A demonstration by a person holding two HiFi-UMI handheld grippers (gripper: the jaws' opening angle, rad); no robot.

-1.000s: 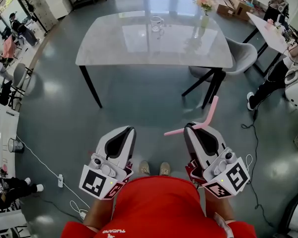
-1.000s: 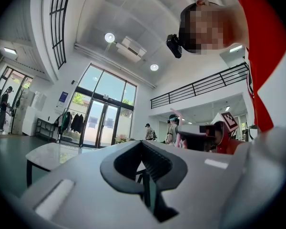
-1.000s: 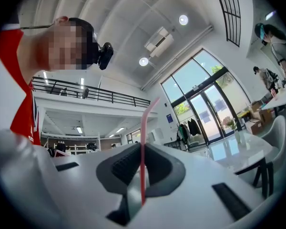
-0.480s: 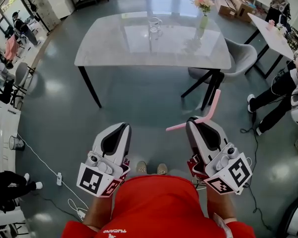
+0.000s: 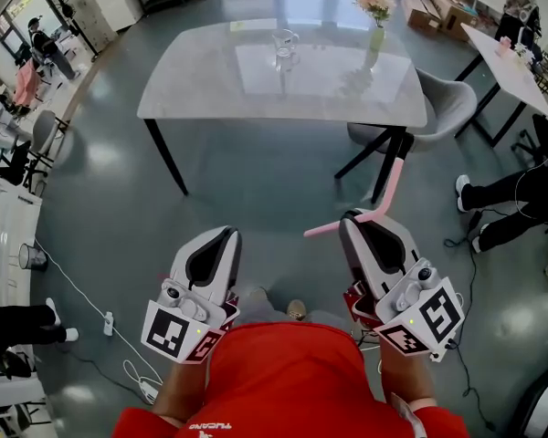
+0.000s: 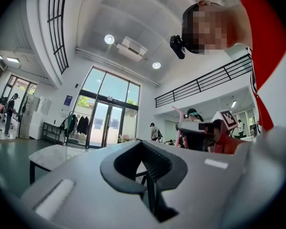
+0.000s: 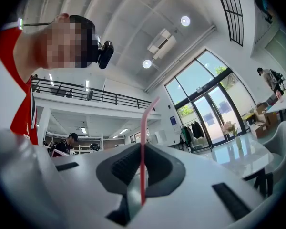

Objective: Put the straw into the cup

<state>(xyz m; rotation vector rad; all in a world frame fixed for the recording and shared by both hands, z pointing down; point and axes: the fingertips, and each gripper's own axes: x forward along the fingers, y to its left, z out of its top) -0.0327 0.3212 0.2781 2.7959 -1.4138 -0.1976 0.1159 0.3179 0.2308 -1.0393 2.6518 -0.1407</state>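
Straw: the pink bent plastic straw (image 5: pixel 389 190) is pinched between the jaws of my right gripper (image 5: pixel 362 219) and sticks up past them.
Cup: the clear glass cup (image 5: pixel 286 46) stands on the pale marble table (image 5: pixel 192 80), well apart from me.
My left gripper (image 5: pixel 223 235): jaws together, empty.
Risk: the grip is thin, so the straw may swivel or slip and miss the rim.

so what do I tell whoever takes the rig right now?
Left gripper: shut, empty.
Right gripper: shut on the pink bent straw, clamped between its jaws.
Glass cup: on the grey table, ahead of the person across open floor, beside a flower vase.
Done: straw is in hand.
Left: get to the table, put the straw into the cup.
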